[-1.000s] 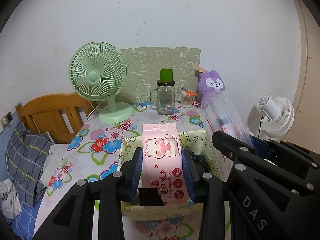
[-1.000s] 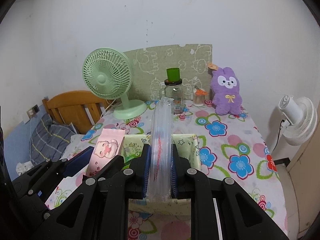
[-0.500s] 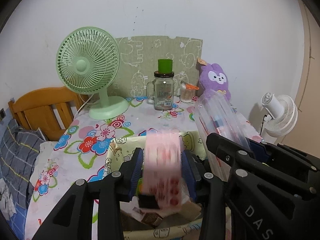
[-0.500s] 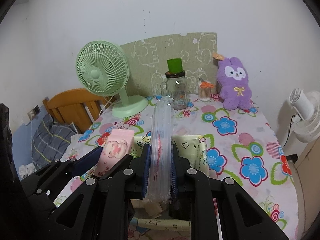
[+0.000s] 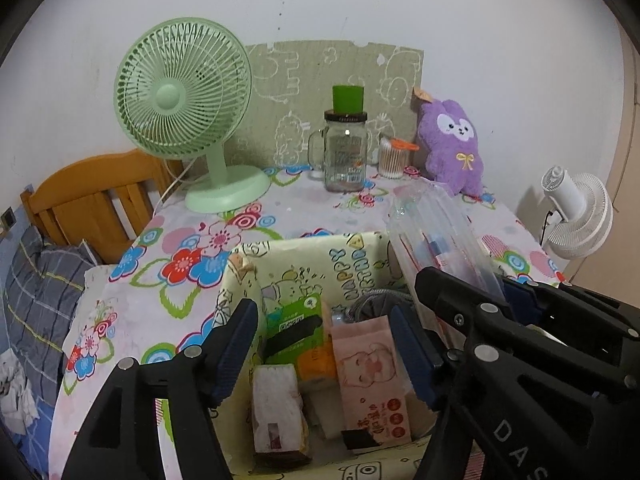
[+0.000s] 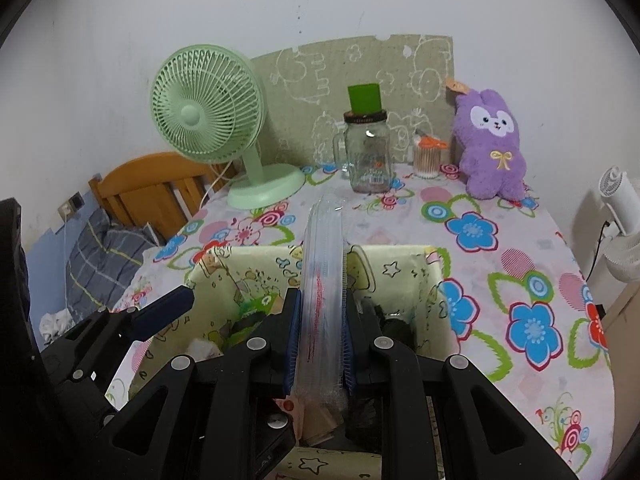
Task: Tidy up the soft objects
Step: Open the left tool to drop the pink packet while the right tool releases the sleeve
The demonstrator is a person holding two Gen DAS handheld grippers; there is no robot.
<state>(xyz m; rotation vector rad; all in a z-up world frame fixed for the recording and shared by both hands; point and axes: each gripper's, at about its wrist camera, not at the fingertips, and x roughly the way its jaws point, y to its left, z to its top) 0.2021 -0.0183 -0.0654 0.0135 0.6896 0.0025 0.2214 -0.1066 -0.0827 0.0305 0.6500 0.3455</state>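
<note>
A pale yellow cartoon-print fabric bin (image 5: 304,250) (image 6: 400,256) stands on the flowered table. Inside it lie a pink wet-wipes pack (image 5: 370,380), a green tissue pack (image 5: 294,324) and a white packet (image 5: 276,404). My left gripper (image 5: 324,344) hangs over the bin, its jaws opening, and the pink pack lies loose below them, touched by neither pad. My right gripper (image 6: 319,336) is shut on a clear plastic bag (image 6: 323,280) (image 5: 436,236) held upright over the bin. A purple plush rabbit (image 5: 454,144) (image 6: 492,144) sits at the back right.
At the back stand a green desk fan (image 5: 188,116) (image 6: 216,120), a glass jar with a green cap (image 5: 346,148) (image 6: 368,148), a cotton-swab cup (image 5: 392,158) and a cardboard panel (image 6: 360,92). A wooden headboard (image 5: 96,204) and bedding lie left, a white fan (image 5: 576,212) right.
My left gripper has opened and let go of the pink wipes pack, which now lies in the bin. Both grippers have sunk closer to the bin; the right still grips the clear bag.
</note>
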